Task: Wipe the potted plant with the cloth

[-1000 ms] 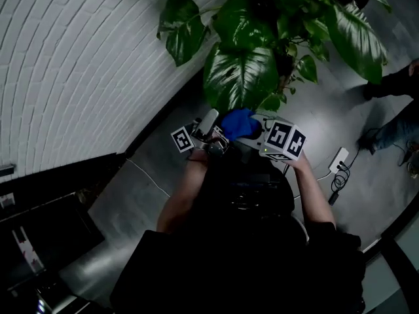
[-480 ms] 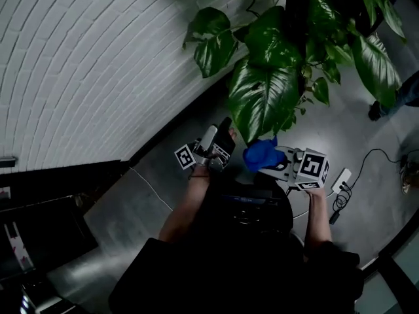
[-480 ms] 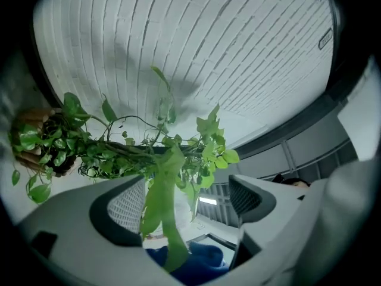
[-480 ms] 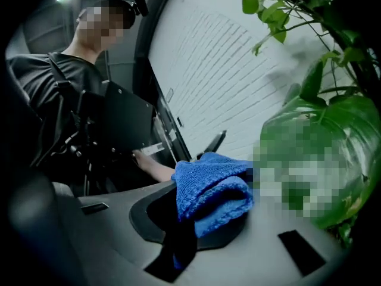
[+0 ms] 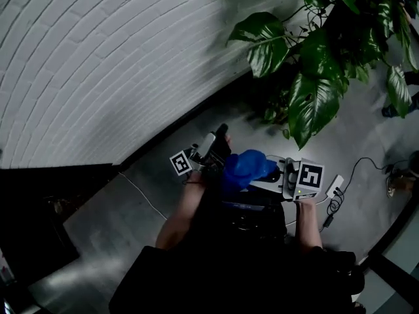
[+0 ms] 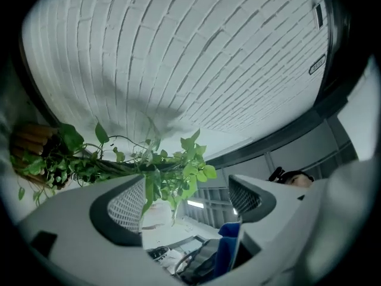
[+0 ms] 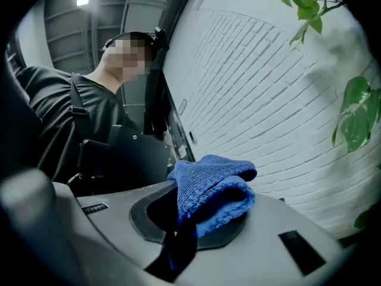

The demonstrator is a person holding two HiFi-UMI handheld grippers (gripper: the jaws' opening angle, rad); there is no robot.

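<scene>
The potted plant (image 5: 314, 51) fills the upper right of the head view, with broad glossy green leaves; its lowest big leaf (image 5: 313, 104) hangs above and right of my grippers, touching neither. My right gripper (image 5: 267, 173) is shut on the blue cloth (image 5: 247, 165), which bulges out to the left toward my left gripper (image 5: 219, 137). In the right gripper view the knitted cloth (image 7: 213, 189) is folded between the jaws of that gripper (image 7: 196, 222). My left gripper (image 6: 186, 196) stands open with nothing in it, and trailing leaves (image 6: 178, 165) show beyond its jaws.
A white brick wall (image 5: 98, 57) curves along the left, with a dark ledge (image 5: 39, 195) below it. A power strip (image 5: 336, 184) and its cable lie on the grey floor (image 5: 150, 201) at right. A shoe (image 5: 387, 112) shows near the right edge.
The plant has slid toward the view's upper right. The cloth, just under the big leaf a second ago, now sits lower and left of it. Both grippers have drawn closer together.
</scene>
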